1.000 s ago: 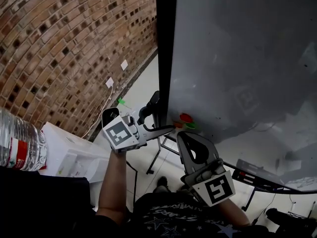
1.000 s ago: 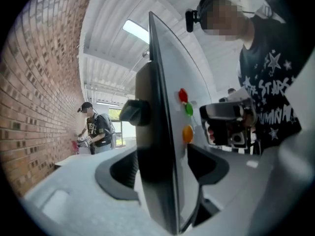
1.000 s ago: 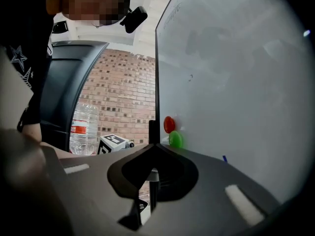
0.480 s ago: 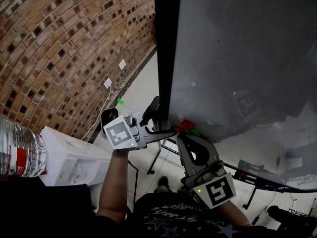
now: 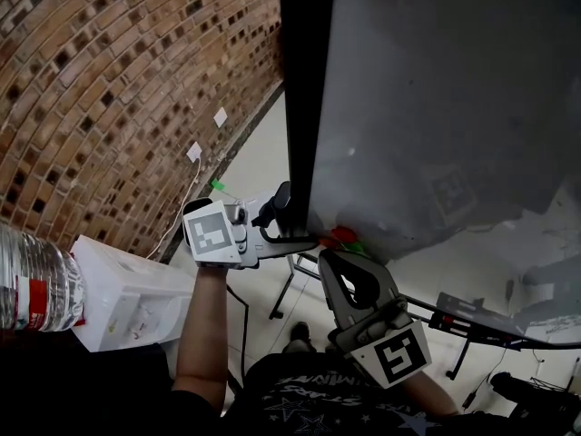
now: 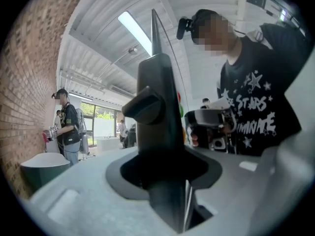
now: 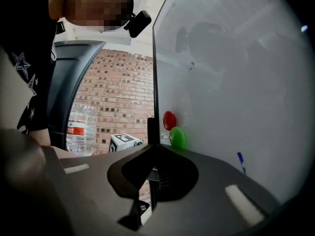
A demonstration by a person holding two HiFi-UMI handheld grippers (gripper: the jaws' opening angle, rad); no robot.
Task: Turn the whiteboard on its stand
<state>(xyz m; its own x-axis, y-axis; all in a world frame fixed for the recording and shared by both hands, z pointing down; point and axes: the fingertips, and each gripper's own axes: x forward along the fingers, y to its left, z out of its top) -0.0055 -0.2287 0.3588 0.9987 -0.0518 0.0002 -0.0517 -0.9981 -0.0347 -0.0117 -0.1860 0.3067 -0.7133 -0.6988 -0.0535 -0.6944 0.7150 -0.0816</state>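
Note:
The grey whiteboard [image 5: 436,107] hangs beside its black side post [image 5: 304,107], which carries a black knob [image 5: 277,203]. My left gripper [image 5: 295,232] straddles this post [image 6: 160,97] just under the knob [image 6: 142,104]. Its jaws have just been closing with the post between them, and a thin gap still shows on the post's right side. My right gripper [image 5: 331,257] sits at the board's lower edge by a red magnet [image 5: 340,234] and a green magnet [image 5: 352,243]. Its jaws [image 7: 152,149] meet on the thin board edge [image 7: 231,82].
A brick wall [image 5: 118,89] runs along the left. A water bottle [image 5: 36,284] and a white box [image 5: 127,302] stand at the lower left. The stand's legs [image 5: 295,284] spread under the board. Another person [image 6: 66,127] stands farther off.
The left gripper has swung so that its marker cube faces up more, and its jaws have drawn in around the post. The right gripper has stayed at the board's edge.

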